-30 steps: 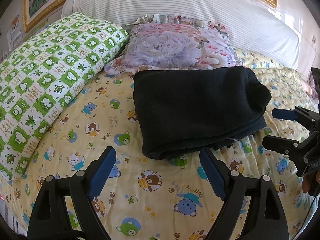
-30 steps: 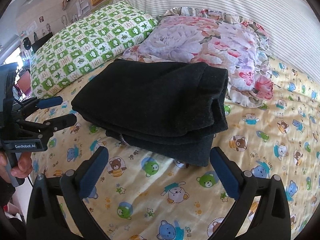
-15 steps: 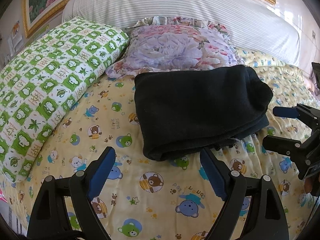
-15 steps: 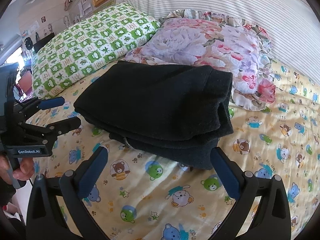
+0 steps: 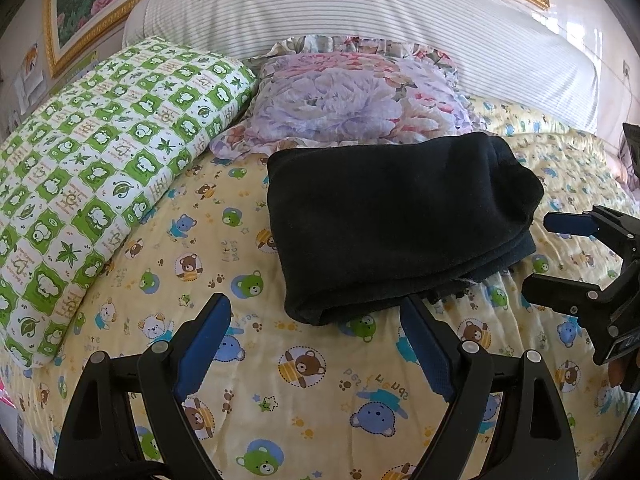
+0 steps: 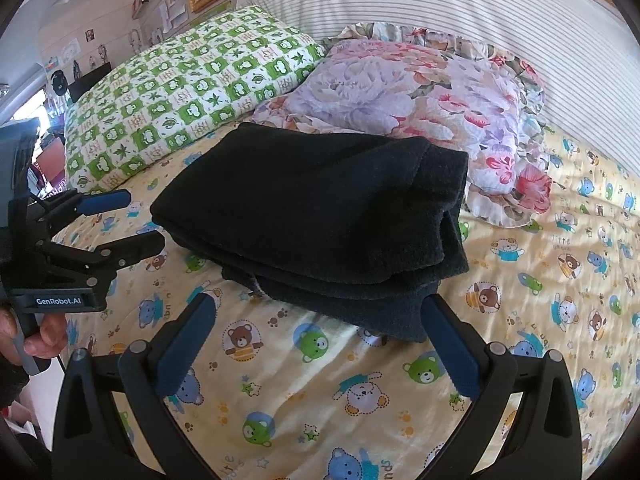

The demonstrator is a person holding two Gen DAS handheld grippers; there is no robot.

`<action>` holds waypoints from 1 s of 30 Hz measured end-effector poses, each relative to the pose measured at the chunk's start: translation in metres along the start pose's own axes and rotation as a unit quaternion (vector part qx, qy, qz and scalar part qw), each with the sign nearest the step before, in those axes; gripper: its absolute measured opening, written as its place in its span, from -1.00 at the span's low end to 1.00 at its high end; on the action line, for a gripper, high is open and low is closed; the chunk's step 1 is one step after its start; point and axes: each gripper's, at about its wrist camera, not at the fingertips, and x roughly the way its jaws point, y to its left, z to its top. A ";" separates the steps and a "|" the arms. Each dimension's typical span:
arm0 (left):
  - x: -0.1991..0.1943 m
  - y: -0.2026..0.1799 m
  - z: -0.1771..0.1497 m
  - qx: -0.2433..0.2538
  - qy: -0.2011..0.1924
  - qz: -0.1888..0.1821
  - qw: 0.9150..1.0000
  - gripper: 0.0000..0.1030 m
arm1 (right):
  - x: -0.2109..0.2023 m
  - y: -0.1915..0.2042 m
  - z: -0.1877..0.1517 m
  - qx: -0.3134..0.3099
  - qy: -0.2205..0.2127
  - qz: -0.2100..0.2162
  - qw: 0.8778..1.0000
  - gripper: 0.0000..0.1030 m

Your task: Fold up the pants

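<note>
Black pants [image 5: 396,224] folded into a thick, layered stack, lying flat on the bear-print sheet [image 5: 320,392] toward the head of the bed, far edge touching the floral pillow [image 5: 352,104]. Green-and-white checked pillow [image 5: 100,168] along the bed's left edge, apart from the stack. Striped headboard [image 5: 360,12] behind both pillows. Left gripper [image 5: 316,340] low over the sheet just short of the stack's near left corner, blue-padded fingers [image 5: 204,344] spread wide, holding nothing. Right gripper [image 6: 320,340] facing the stack's near right corner, fingers [image 6: 452,348] likewise wide apart and empty, right pad just beside the lowest fold. Each gripper visible in the other's view, beside the stack, clear of the cloth.
</note>
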 end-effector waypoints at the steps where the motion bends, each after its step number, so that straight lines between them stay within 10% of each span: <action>1: 0.000 0.000 0.000 0.000 0.000 0.001 1.000 0.69 | 0.000 0.000 0.000 0.000 0.000 -0.001 1.000 0.99; 30: -0.002 -0.001 0.005 0.002 -0.010 0.006 1.000 0.69 | 0.000 -0.003 0.003 0.001 -0.003 -0.004 1.000 0.99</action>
